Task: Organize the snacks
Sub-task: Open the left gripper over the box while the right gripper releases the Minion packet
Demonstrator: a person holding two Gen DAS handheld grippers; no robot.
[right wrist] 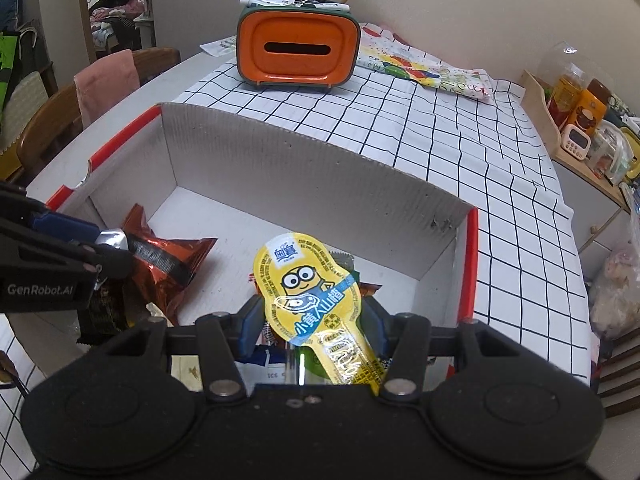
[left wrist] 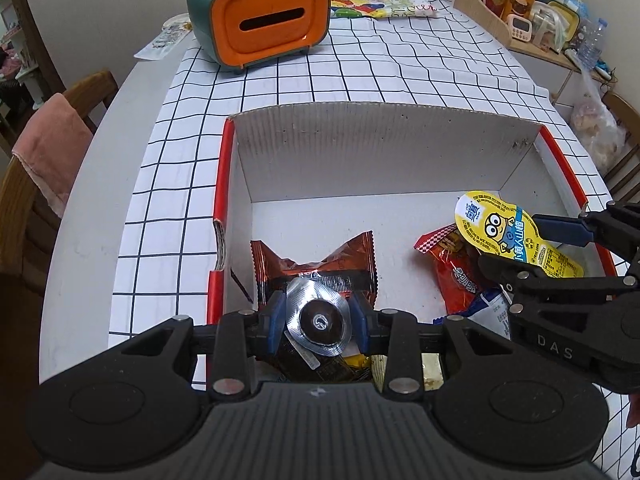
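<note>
The left tool (left wrist: 318, 322) pinches a silver foil snack (left wrist: 318, 320); the right tool (right wrist: 314, 320) pinches a yellow cartoon packet (right wrist: 310, 292). Both hang over the cardboard box (left wrist: 360, 148) (snack bags already beneath them), apparently ready for dropping in.

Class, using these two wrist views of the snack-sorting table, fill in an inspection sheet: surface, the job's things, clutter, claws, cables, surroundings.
Surface: white grid tablecloth over a pale table.
Job's things: cardboard box holding a brown foil packet, a red packet and other wrappers.
Clutter: orange tissue box with pens on top; colourful bag; wooden rack of bottles.
Claws: left claw shut on a silver sealed cup; right claw shut on a yellow cartoon-lidded snack; both over the box.
Cables: nothing seen.
Surroundings: wooden chair with pink cloth; doorway to another room.
</note>
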